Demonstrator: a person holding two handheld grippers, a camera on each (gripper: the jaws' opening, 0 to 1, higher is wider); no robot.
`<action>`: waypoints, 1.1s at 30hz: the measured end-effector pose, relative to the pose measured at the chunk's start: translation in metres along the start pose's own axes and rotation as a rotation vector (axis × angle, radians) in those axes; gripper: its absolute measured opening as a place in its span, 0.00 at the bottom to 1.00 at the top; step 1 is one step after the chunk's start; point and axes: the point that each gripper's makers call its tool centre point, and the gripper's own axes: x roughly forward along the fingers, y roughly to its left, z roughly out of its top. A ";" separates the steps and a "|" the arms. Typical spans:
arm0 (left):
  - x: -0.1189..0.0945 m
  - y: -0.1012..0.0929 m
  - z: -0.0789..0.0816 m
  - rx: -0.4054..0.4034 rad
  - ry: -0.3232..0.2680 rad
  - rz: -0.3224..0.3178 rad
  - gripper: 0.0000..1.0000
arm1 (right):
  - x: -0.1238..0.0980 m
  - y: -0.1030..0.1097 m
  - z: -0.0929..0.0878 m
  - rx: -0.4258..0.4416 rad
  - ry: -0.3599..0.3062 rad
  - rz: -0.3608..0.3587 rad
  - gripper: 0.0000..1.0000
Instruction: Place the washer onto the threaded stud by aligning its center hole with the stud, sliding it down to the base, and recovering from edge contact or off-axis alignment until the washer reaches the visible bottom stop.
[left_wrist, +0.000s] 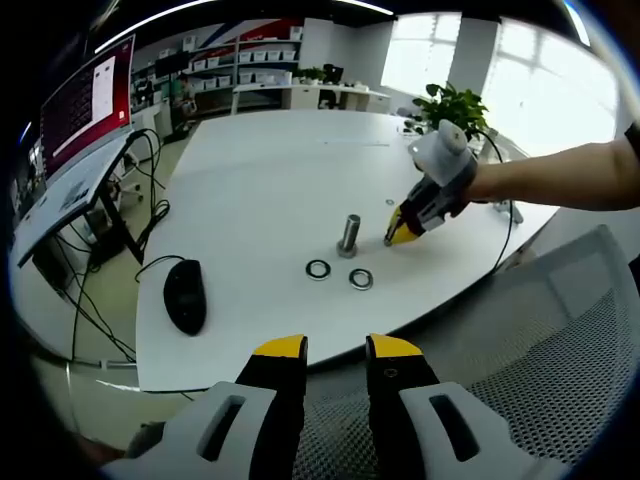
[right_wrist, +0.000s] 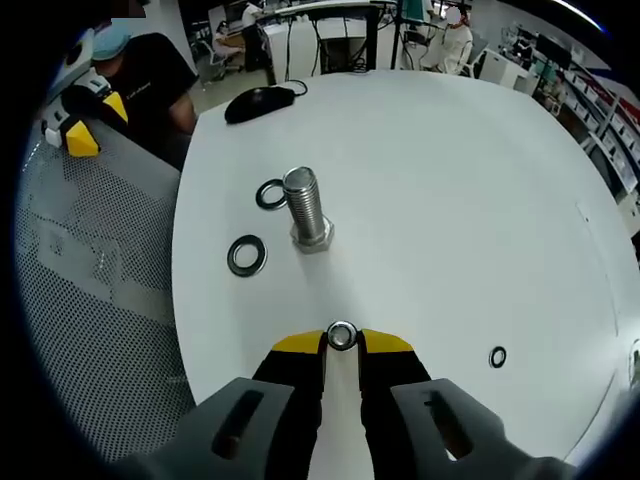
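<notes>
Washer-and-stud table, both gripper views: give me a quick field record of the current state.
stud: grey threaded metal stud upright on white table
held washer: small metal ring washer pinched between right gripper tips, short of the stud
loose washers: two dark ring washers flat beside the stud; small ring farther off
left gripper: jaws apart, empty, off the table edge
other: black mouse

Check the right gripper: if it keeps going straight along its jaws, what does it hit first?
Likely the threaded stud: it stands upright almost dead ahead of the right gripper, which is shut on a small washer. Bare white table lies between. Height is unclear, so it might pass over.
</notes>
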 end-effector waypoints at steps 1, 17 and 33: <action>0.000 0.000 0.000 0.000 0.000 0.000 0.21 | 0.000 0.000 0.000 -0.004 0.001 0.000 0.14; 0.001 0.001 0.001 -0.003 -0.002 -0.001 0.22 | -0.009 -0.007 -0.008 -0.006 -0.013 -0.014 0.28; 0.000 0.000 0.000 0.002 0.002 -0.003 0.21 | -0.021 -0.032 -0.025 0.128 -0.027 -0.049 0.26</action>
